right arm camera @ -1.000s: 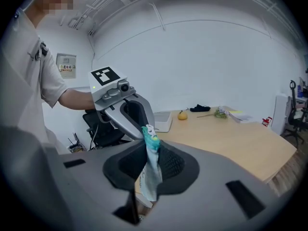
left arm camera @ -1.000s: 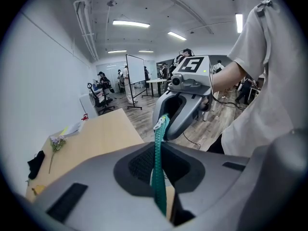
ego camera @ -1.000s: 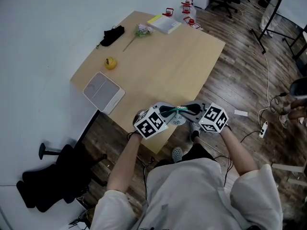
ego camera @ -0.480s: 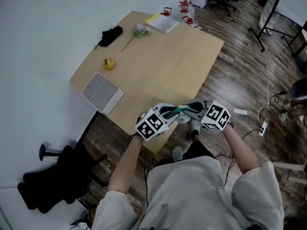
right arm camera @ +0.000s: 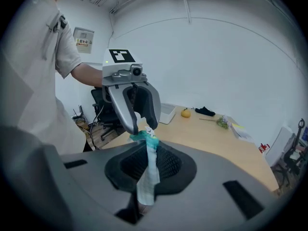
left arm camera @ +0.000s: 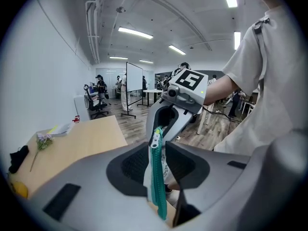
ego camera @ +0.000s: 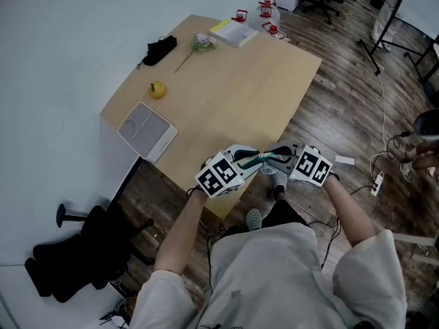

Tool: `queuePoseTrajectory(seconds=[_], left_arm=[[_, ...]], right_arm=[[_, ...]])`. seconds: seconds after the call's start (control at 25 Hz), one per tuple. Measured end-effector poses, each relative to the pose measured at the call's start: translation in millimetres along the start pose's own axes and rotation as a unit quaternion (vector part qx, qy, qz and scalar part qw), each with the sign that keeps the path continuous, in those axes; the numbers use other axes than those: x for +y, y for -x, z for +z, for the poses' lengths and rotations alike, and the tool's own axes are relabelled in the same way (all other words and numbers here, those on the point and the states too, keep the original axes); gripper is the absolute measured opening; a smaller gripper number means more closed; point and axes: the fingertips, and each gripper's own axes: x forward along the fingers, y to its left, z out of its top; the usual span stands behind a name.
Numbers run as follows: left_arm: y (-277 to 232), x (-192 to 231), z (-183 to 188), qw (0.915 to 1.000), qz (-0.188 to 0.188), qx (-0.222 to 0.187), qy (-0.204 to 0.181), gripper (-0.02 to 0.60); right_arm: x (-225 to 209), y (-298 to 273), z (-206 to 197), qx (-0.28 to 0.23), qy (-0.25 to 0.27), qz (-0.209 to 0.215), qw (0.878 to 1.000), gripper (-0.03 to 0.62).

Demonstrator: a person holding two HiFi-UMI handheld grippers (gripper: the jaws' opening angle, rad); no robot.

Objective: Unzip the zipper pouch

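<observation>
A pouch with a teal zipper (ego camera: pixel 260 158) hangs in the air between my two grippers, over the near edge of the wooden table (ego camera: pixel 233 94). In the left gripper view the zipper (left arm camera: pixel 157 182) runs upright between the jaws, its silver slider (left arm camera: pixel 156 138) at the top. My left gripper (left arm camera: pixel 161 148) is opening, and a gap shows beside the zipper. My right gripper (right arm camera: pixel 149 146) is shut on the pouch's pale fabric (right arm camera: pixel 147 177) just below the teal end. The grippers face each other, left (ego camera: pixel 245 162) and right (ego camera: pixel 280 159).
On the table lie a white flat device (ego camera: pixel 147 131), a yellow fruit (ego camera: pixel 158 89), a black item (ego camera: pixel 159 50), a flower sprig (ego camera: pixel 202 43) and a notepad (ego camera: pixel 236 33). Red clips (ego camera: pixel 267 9) sit at the far corner. A black chair (ego camera: pixel 75 252) stands at the left.
The left gripper's jaws have spread apart from the zipper. Both grippers have drifted slightly right, and the pouch stays in the right gripper.
</observation>
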Motion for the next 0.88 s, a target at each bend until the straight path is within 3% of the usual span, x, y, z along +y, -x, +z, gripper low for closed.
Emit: queuePoseTrajectory(seconds=[0.16,0.44,0.64,0.88], left_arm=[[-3.3,-3.9,-0.4,0.9998,-0.021,0.0,0.005,0.114],[-3.0,-3.2,11.6,0.9965,-0.052,-0.039,0.053,0.106],[-4.2,-4.1,15.5,0.9955,-0.067,-0.04,0.054,0.083],[-7.5,-3.2,16.3,0.9977,-0.055,-0.02,0.033,0.057]], right_arm=[[4.5,-2.9,-1.7,0.006,0.027,0.011,1.0,0.034],[8.6,5.4,0.7,-0.001,0.042,0.027,0.999,0.034],[4.9,9.1,3.8,0.003,0.056,0.031,0.998,0.034],[1.4,9.4,0.2,0.003,0.037,0.034,0.999,0.034]])
